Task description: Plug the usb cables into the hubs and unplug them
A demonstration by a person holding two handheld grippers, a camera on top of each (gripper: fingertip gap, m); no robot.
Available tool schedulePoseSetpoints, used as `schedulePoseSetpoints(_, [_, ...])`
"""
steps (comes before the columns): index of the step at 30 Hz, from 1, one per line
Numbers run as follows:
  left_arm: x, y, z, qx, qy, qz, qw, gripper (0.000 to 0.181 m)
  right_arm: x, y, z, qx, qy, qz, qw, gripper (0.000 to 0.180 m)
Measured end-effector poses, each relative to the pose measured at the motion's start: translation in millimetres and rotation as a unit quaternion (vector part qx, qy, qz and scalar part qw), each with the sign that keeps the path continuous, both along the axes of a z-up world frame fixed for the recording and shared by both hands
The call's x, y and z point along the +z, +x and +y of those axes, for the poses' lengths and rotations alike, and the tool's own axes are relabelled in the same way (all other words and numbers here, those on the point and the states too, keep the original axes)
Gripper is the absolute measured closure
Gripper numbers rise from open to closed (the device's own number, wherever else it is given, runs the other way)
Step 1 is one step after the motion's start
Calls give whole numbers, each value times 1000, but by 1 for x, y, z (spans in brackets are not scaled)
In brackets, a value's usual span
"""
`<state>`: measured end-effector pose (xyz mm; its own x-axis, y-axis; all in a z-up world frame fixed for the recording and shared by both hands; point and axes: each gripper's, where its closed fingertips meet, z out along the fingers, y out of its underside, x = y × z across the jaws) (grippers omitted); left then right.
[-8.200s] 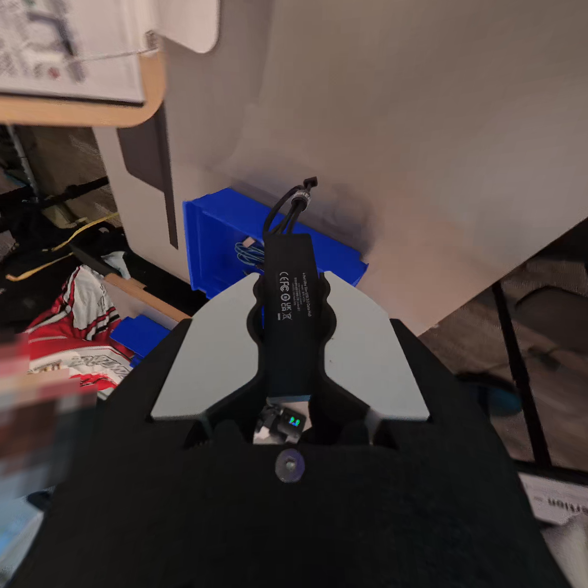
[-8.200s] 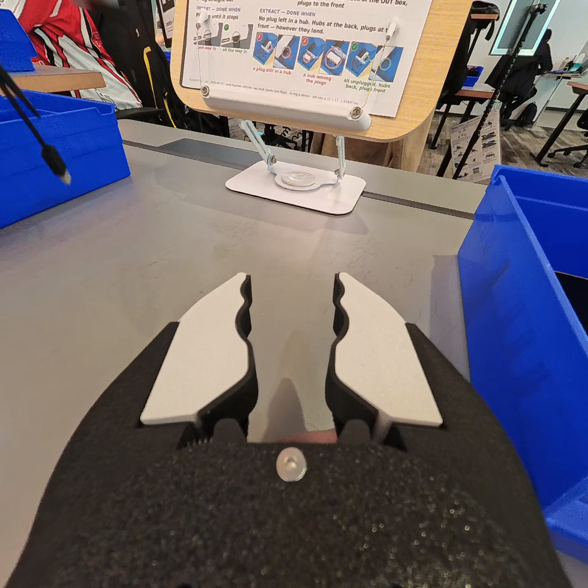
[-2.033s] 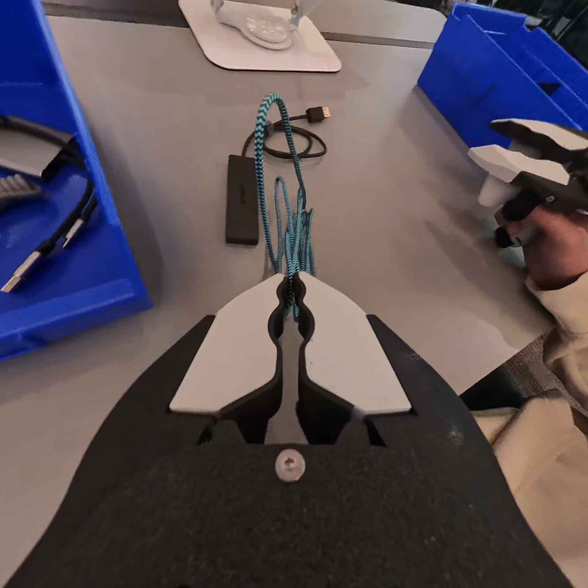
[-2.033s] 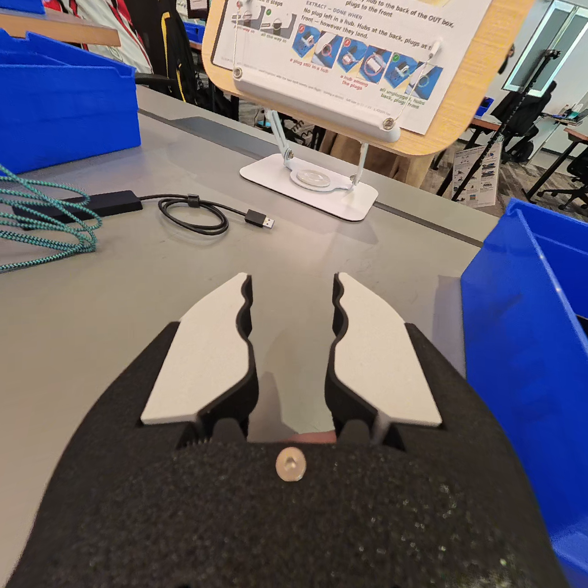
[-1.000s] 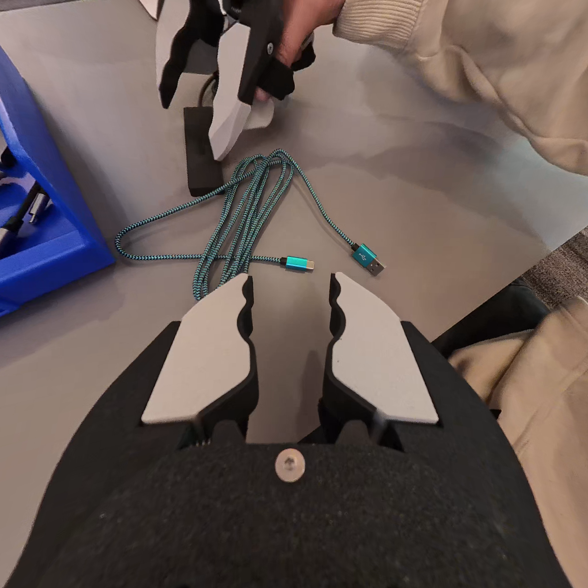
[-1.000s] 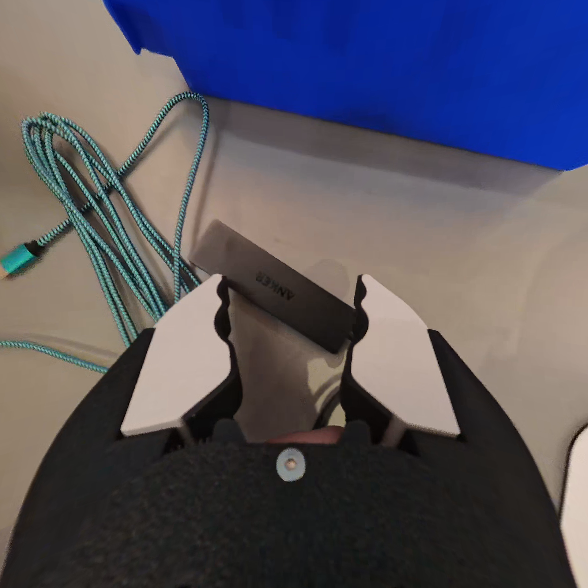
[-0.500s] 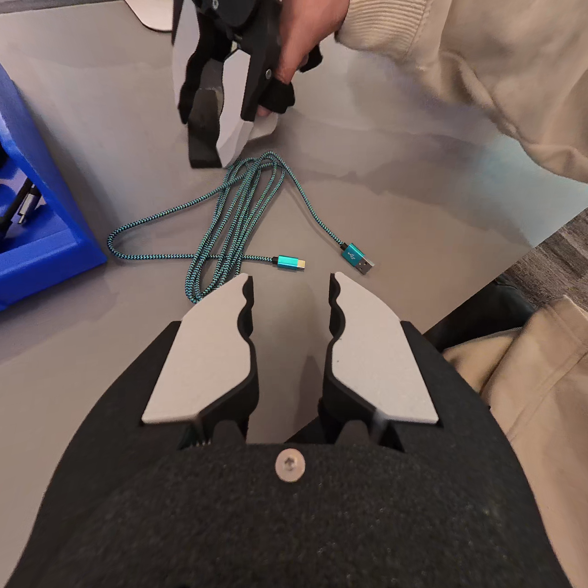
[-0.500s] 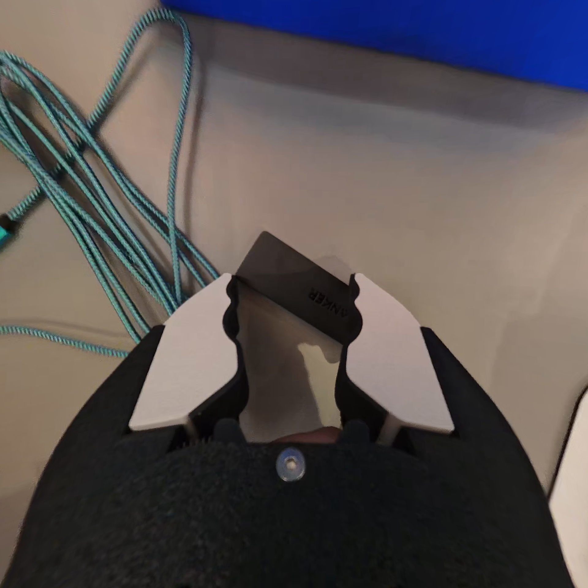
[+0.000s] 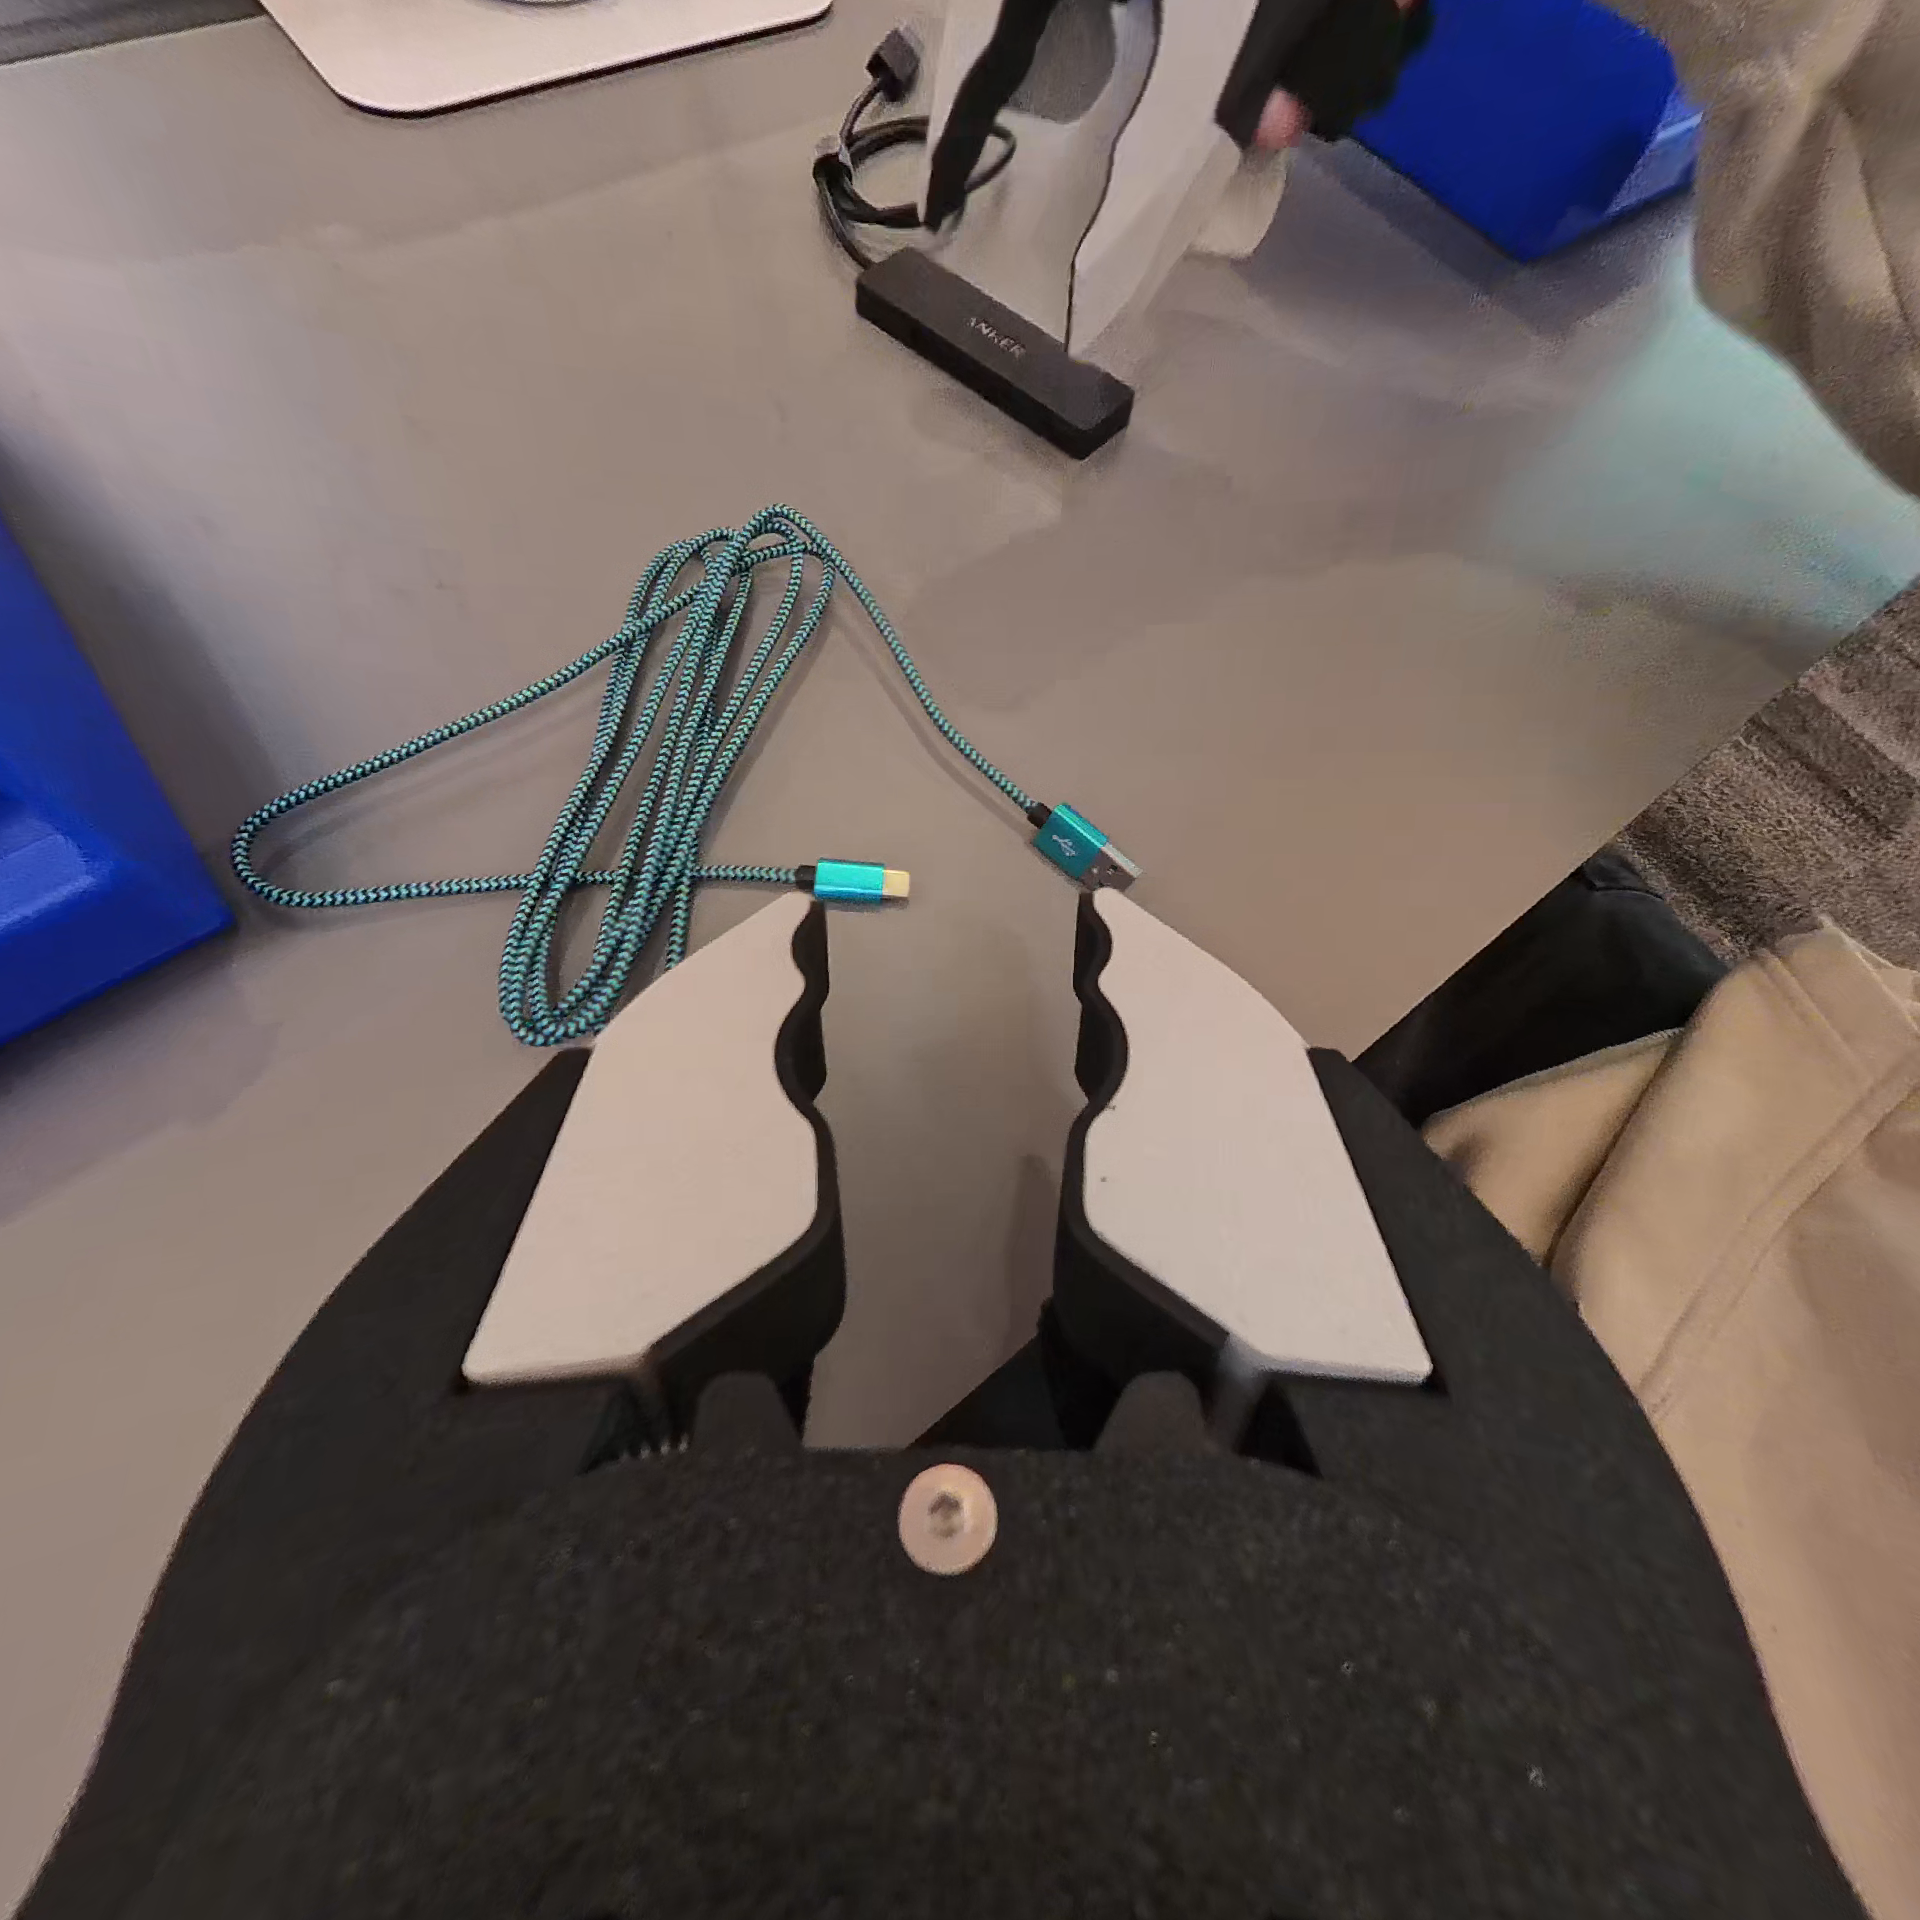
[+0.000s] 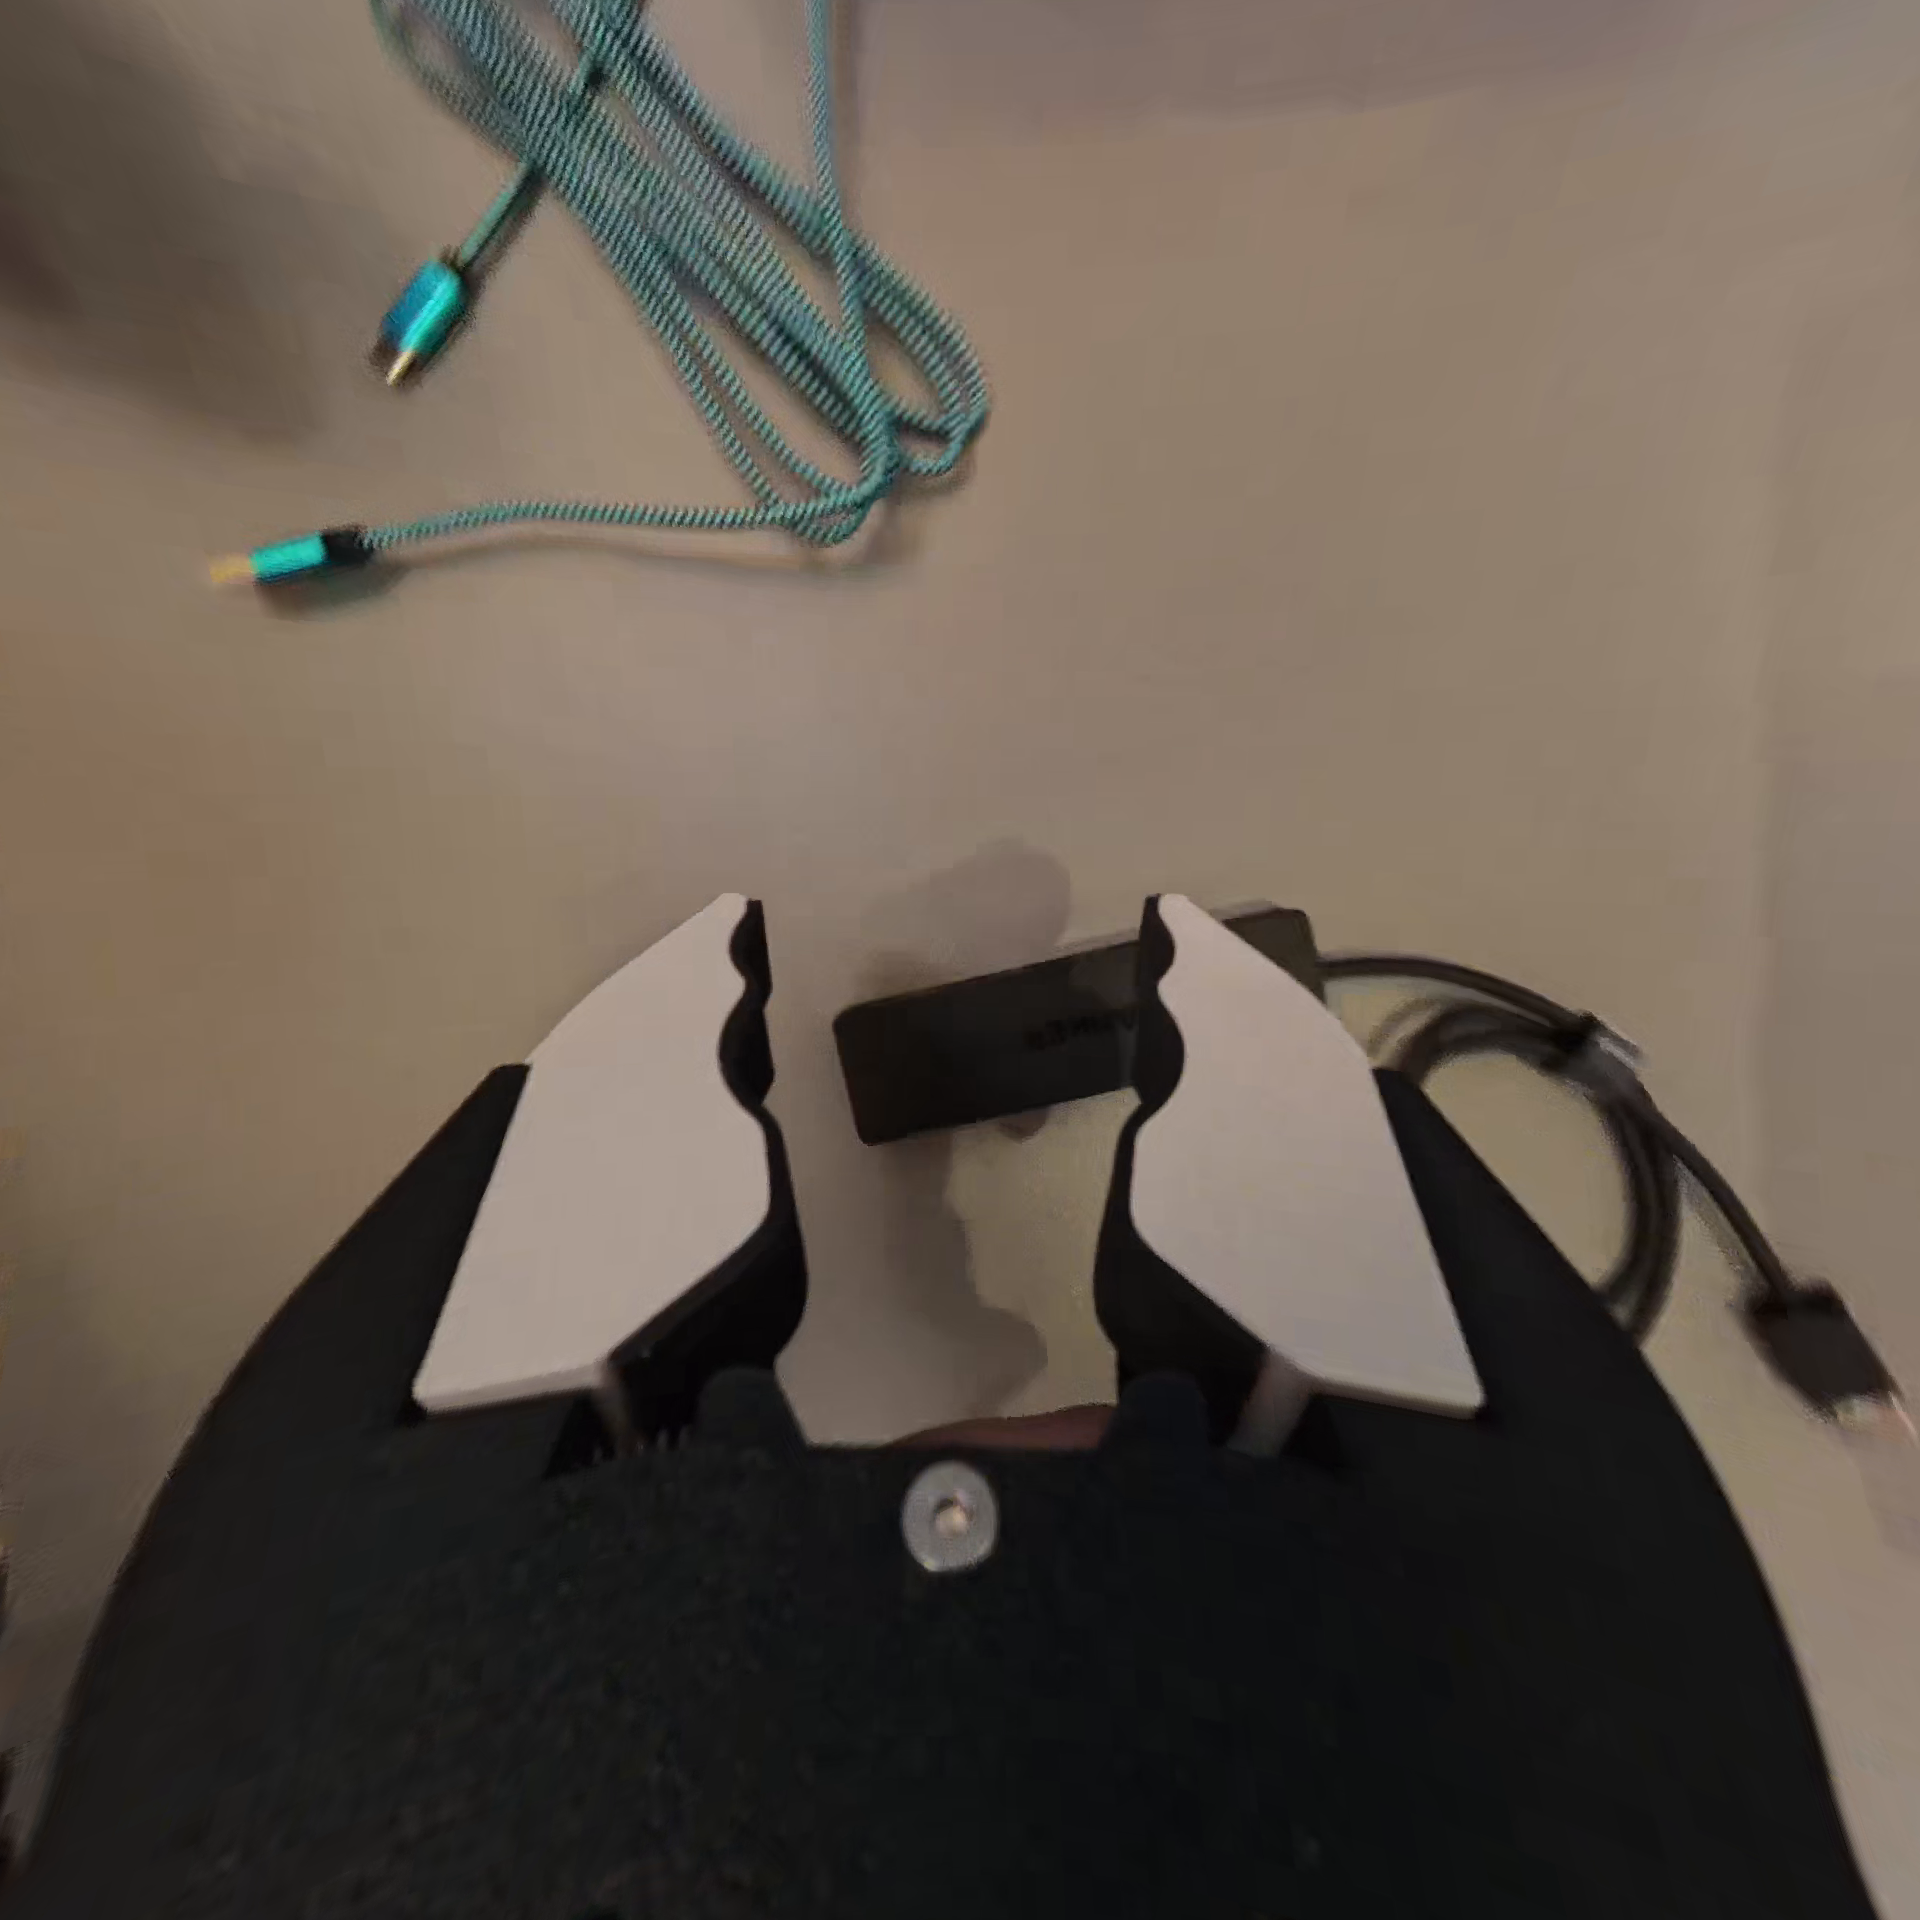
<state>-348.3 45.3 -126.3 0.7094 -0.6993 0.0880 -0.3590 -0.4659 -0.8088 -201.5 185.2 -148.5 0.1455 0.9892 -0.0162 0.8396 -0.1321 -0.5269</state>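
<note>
Left wrist view, going L to R: a blue bin (image 9: 73, 831) sits at the left edge of the grey desk (image 9: 364, 416), then the teal braided usb cable (image 9: 665, 748) lies in a loose flat bundle w/ both ends free. Its small plug (image 9: 857, 881) lies just beyond the tip of the left gripper (image 9: 951, 914), and its wider USB-A plug (image 9: 1081, 844) is just right of that, near the other tip. Left jaws are spread apart, holding nothing, hovering over the desk. Farther back, right of centre, the black hub (image 9: 992, 348) lies flat w/ its own thin black lead (image 9: 873, 177) coiled behind it; the right gripper (image 9: 1081, 177) stands over the hub's far end, jaws parted, empty. Right wrist view agrees: hub partly between the spread tips, not clamped. Handling, as a guess: cable is light and floppy, so the braid won't steer the plug; better to take the USB-A plug by its rigid metal-cased shell, flat sides across the jaws, tip left clear for the port. Shell looks smooth, could twist if pinched near its edge. Hub looks light, hard plastic, apt to slide on the smooth desk when pushed; needs pinning across its narrow width, well back from the ports. Which side holds the ports: can't tell.
</note>
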Motion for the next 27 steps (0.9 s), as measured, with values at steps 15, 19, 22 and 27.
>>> schedulePoseSetpoints(15, [4, 31, -11, -47, 6, -4, 999, 135, -39, 32, -6, -435, 100, 54, 893, 111])
schedulePoseSetpoints(19, [6, 32, -13, -49, 9, -2, 999, 135, -41, 29, -10, -437, 61, 81, 894, 138])
schedulePoseSetpoints(22, [8, 29, -13, -44, 13, -5, 999, 135, -41, 35, -13, -434, 60, 84, 895, 140])
schedulePoseSetpoints(27, [10, 24, -10, -34, 13, -8, 999, 135, -32, 48, -18, -418, 58, 121, 899, 143])
